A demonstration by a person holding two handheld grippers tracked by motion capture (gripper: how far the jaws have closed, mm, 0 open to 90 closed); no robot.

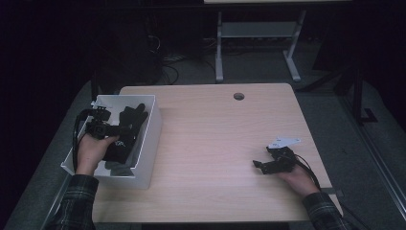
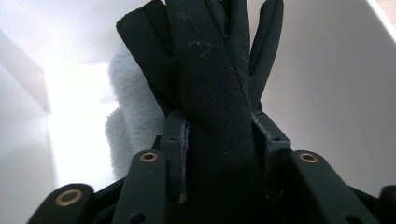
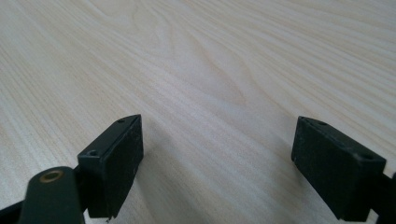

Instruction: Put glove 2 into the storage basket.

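- Between my left gripper's [image 2: 219,140] jaws sits a black glove [image 2: 210,84], pads clamped on it; I'd ease it low into the white bin [image 1: 148,143] before letting go.
- Glove: matte, linty, fingers splayed, grey fleece [image 2: 133,107] beside it.
- Farther right, my right gripper [image 3: 217,163] rests open on the worktop [image 3: 210,60].

Grey floor [image 1: 258,72], dim room
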